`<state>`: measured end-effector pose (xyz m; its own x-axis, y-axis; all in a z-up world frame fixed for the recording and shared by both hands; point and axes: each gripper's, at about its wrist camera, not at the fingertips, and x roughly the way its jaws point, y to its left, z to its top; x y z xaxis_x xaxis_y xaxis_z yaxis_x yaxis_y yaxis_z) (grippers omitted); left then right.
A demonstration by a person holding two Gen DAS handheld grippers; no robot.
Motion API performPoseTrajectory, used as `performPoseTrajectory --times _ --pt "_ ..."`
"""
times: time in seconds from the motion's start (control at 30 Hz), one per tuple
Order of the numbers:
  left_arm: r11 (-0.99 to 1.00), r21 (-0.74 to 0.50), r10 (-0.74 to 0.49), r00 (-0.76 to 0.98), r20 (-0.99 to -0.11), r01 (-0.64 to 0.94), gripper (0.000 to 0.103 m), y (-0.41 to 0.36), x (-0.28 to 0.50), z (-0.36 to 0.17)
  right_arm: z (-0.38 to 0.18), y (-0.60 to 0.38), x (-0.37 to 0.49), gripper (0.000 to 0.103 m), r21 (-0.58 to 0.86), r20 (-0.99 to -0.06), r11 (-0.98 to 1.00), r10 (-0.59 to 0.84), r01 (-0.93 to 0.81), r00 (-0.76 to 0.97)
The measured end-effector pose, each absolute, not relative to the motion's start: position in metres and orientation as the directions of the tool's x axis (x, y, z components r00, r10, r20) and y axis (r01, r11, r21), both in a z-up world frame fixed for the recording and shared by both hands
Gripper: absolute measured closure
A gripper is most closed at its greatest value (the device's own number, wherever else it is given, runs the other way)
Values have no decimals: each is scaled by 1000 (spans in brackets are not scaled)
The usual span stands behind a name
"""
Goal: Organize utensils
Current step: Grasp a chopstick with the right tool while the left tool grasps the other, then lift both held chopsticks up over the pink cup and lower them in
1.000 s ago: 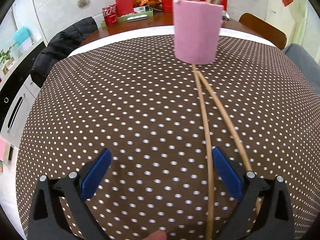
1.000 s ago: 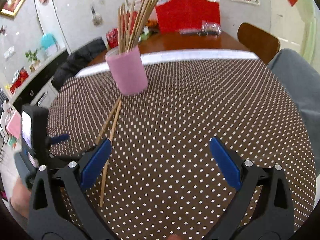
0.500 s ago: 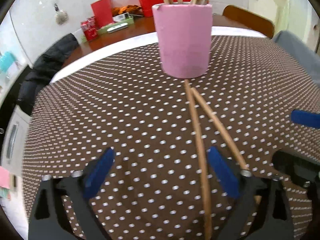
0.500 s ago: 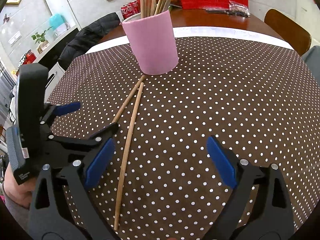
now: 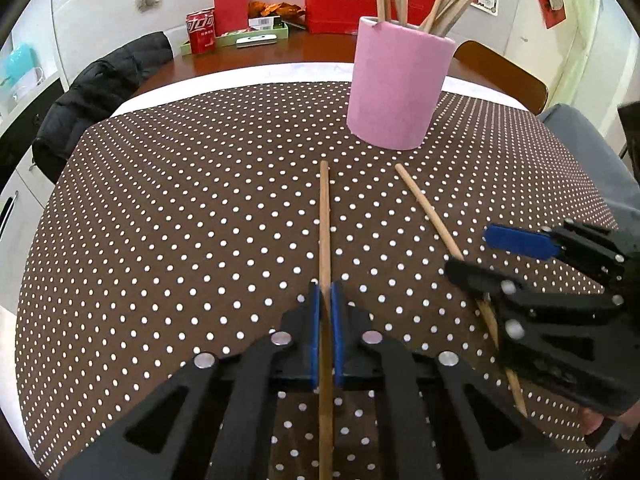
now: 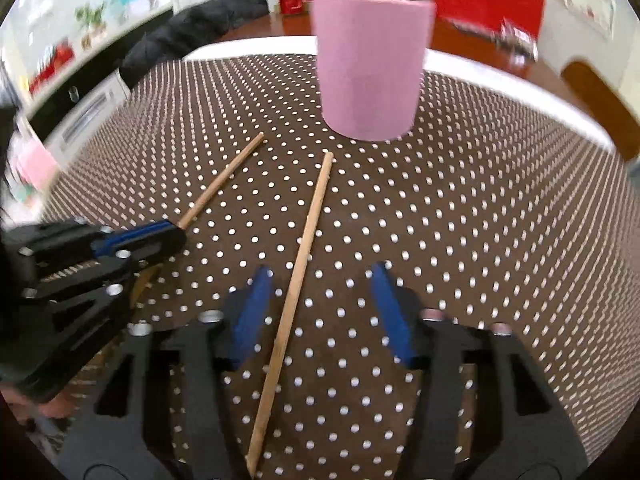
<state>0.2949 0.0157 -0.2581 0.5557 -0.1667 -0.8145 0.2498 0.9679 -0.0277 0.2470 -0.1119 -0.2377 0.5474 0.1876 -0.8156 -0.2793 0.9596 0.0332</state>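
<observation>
Two slim wooden chopsticks (image 5: 324,216), dotted cloth (image 5: 180,200).

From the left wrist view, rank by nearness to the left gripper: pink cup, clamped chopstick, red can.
1. Clamped chopstick, pinched in the left gripper.
2. Pink cup, ahead and slightly right on the dotted cloth.
3. Red can, far back left, beyond the cloth.

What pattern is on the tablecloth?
Brown with small white polka dots; the tablecloth shows most sharply in the left wrist view.
</observation>
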Motion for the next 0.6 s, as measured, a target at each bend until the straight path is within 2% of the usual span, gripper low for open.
performPoseTrajectory --times 0.07,0.13,0.2,0.27,0.33,0.37,0.43,0.47,0.5,0.6 --pt "967 -8 -153 555 -817 255 96 14 291 -259 -237 -106 244 77 -2 -822 950 176 -311 542" --pt "965 6 -145 553 -820 262 89 8 290 -259 -236 -106 240 77 -10 -835 937 183 -348 518" --pt "963 23 -136 554 -822 270 53 5 294 -257 -236 -111 239 76 24 -841 935 209 -353 498" --pt "962 68 -96 563 -821 263 51 5 297 -257 -236 -115 242 76 49 -844 936 225 -349 487" --pt "962 55 -110 565 -818 266 51 7 300 -258 -237 -116 245 77 45 -844 937 221 -346 489" --pt "963 44 -119 564 -817 266 52 8 302 -258 -238 -114 246 77 33 -843 937 213 -347 495" --pt "960 32 -137 563 -815 279 71 9 297 -257 -237 -109 250 87 6 -842 934 198 -358 502" --pt "958 31 -141 562 -815 286 88 10 296 -257 -237 -109 249 94 17 -842 930 211 -367 497" --pt "956 30 -144 559 -817 290 97 12 291 -257 -238 -110 248 97 38 -842 929 228 -369 488" --pt "953 -30 -197 542 -817 301 97 19 282 -256 -239 -120 243 97 134 -830 921 305 -365 466"
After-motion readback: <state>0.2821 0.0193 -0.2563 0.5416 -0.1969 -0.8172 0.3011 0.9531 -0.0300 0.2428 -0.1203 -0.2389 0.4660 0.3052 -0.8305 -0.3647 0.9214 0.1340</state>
